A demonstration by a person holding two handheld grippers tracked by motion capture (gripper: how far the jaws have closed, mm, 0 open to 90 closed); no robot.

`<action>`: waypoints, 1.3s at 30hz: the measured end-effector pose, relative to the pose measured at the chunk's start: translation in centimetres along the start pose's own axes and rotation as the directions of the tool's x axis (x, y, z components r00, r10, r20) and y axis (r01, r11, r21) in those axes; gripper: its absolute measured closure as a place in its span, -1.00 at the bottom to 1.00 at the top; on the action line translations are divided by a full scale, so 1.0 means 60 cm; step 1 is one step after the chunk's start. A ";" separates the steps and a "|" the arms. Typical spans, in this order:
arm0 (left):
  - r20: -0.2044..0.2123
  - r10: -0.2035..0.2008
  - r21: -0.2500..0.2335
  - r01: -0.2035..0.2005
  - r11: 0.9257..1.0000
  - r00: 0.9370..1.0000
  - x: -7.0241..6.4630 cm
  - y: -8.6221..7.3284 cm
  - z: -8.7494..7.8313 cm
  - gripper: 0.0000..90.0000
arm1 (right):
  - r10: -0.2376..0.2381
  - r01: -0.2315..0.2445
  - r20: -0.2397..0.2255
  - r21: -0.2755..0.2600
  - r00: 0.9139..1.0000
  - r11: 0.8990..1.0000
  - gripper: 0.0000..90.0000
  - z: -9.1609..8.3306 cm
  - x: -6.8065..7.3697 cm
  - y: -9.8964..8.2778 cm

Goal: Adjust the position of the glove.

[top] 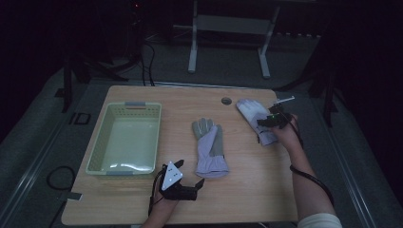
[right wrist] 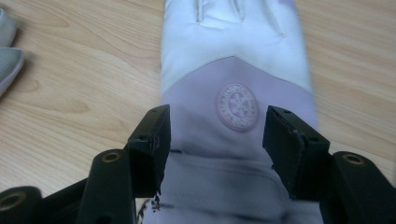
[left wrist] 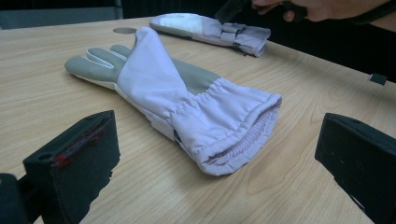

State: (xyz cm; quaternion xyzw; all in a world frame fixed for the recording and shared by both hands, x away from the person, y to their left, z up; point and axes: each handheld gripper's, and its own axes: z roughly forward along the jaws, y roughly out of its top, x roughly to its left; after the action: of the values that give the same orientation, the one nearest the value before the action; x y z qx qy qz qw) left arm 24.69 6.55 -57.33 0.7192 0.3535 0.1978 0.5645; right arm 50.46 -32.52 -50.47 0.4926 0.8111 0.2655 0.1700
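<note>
A: How many gloves are seen on the table (top: 247, 190)?

B: Two. One glove (top: 209, 147) is laid flat near the middle, grey palm up, w/ a lilac flap folded across it and the gathered cuff turned toward the near edge. The second glove (top: 255, 118) is laid at the far right corner, white over the fingers, lilac from the wrist down.

A: Anything else counted?

B: One basket (top: 124, 138), pale green, set at the left, well apart from both gloves. One round hole (top: 226, 100) is seen in the tabletop near the far edge, just left of the second glove.

A: And the tools?

B: Two grippers, one per hand. The right gripper (right wrist: 215, 140) is held low over the second glove (right wrist: 236, 84); its jaws are spread on either side of the wrist part, just below a round badge (right wrist: 236, 106). Fabric is seen between the jaws, but no squeeze is shown – pads are not pressed in, so it's read as open, nothing gripped.

A: Left one?

B: The left gripper (top: 198, 185) is kept near the front edge, approx. in front of the middle glove's cuff. In the left gripper view its jaws are spread wide w/ bare wood between them; the glove (left wrist: 187, 102) is lying just beyond, untouched. Open, nothing held.
</note>
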 end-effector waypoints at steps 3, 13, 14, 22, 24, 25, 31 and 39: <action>-0.001 0.000 0.001 0.000 1.000 1.000 0.000 0.000 0.000 -1.00 | -0.003 0.001 0.050 0.036 0.999 0.999 -0.05 0.019 -0.006 -0.002; -0.003 0.002 0.002 -0.002 1.000 1.000 -0.001 0.000 0.000 -1.00 | 0.058 -0.057 -0.025 0.050 0.998 0.997 0.36 0.045 -0.028 -0.010; -0.003 0.001 0.002 -0.001 1.000 1.000 -0.001 0.000 0.000 -1.00 | 0.045 -0.044 -0.024 0.059 0.999 0.997 0.39 0.044 -0.026 -0.007; -0.005 -0.001 0.003 0.001 1.000 1.000 0.000 0.000 0.000 -1.00 | 0.062 -0.062 0.008 0.069 0.998 0.996 0.66 0.041 -0.015 -0.004; -0.005 -0.002 0.003 0.002 1.000 1.000 0.000 0.000 0.000 -1.00 | 0.086 -0.087 0.019 0.056 0.996 0.995 0.73 0.036 -0.013 -0.004; -0.005 -0.003 0.003 0.003 1.000 1.000 0.000 0.000 0.000 -1.00 | 0.108 -0.109 0.026 0.046 0.994 0.993 0.75 0.031 -0.012 -0.004; -0.003 0.000 0.003 0.000 1.000 1.000 0.000 0.000 0.000 -1.00 | 0.154 -0.153 0.064 -0.019 0.986 0.988 0.79 -0.004 0.002 -0.011; -0.010 0.003 0.006 -0.003 1.000 1.000 -0.002 0.000 0.000 -1.00 | 0.216 -0.211 0.071 -0.074 0.974 0.975 0.80 -0.074 0.043 -0.040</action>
State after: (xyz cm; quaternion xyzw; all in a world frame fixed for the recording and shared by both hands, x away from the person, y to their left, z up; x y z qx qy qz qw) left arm 24.64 6.47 -57.31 0.7204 0.3560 0.2013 0.5602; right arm 45.20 -32.28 -48.41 0.5811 0.7369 0.2895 0.1884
